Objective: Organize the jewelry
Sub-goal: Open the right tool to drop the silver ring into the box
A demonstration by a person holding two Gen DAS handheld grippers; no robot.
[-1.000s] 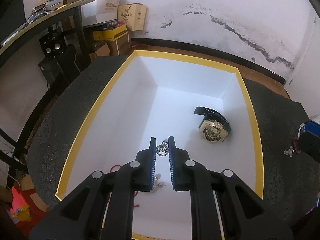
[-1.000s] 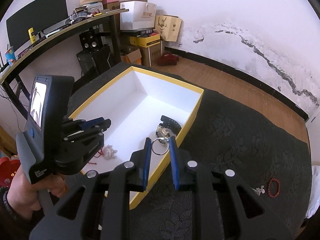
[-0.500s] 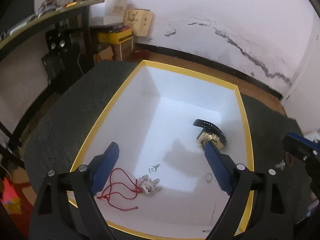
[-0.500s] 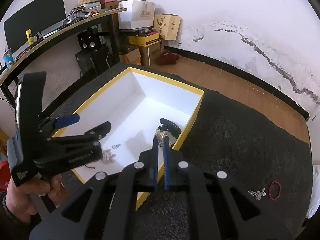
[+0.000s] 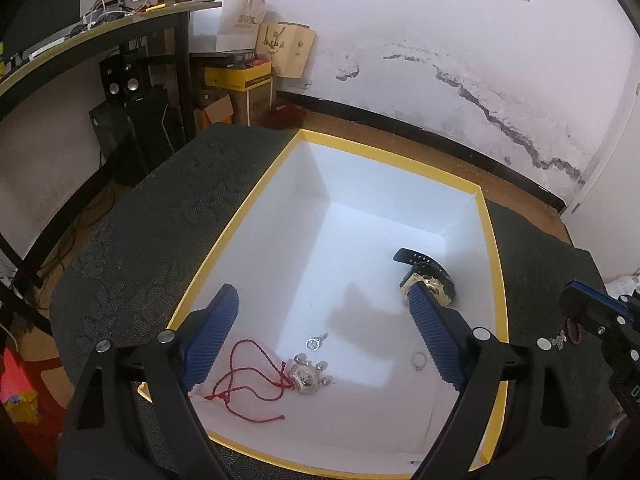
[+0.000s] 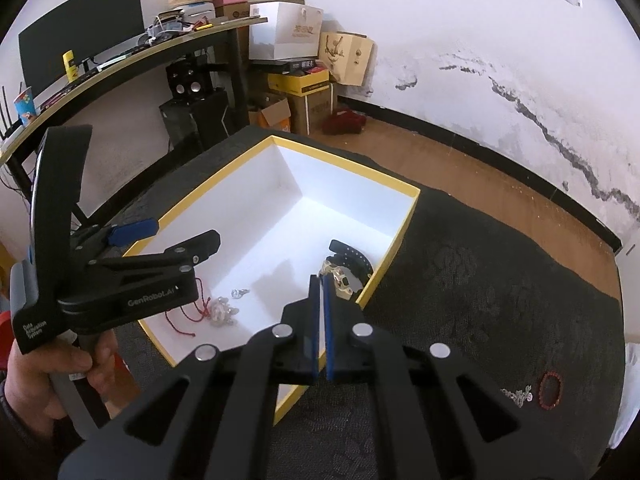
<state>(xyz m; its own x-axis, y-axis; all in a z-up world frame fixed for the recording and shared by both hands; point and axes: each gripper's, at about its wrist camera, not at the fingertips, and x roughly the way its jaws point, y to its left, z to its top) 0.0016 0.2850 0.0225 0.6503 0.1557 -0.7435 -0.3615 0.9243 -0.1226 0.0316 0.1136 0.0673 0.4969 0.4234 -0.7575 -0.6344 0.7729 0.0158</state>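
- Left tongs point(image 5: 320, 332) spread wide, empty, over the box point(image 5: 498, 280); jaws just opened, small ring point(image 5: 314, 343) lying below.
- Right tongs point(image 6: 320, 304) closed, empty, parked near the watch point(image 6: 344, 274).
- Bead bracelet point(image 6: 550, 389) still on table, probably next.

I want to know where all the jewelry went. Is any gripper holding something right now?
No. The left gripper is wide open with nothing between its pads, above the box. The right gripper is shut with nothing in it.
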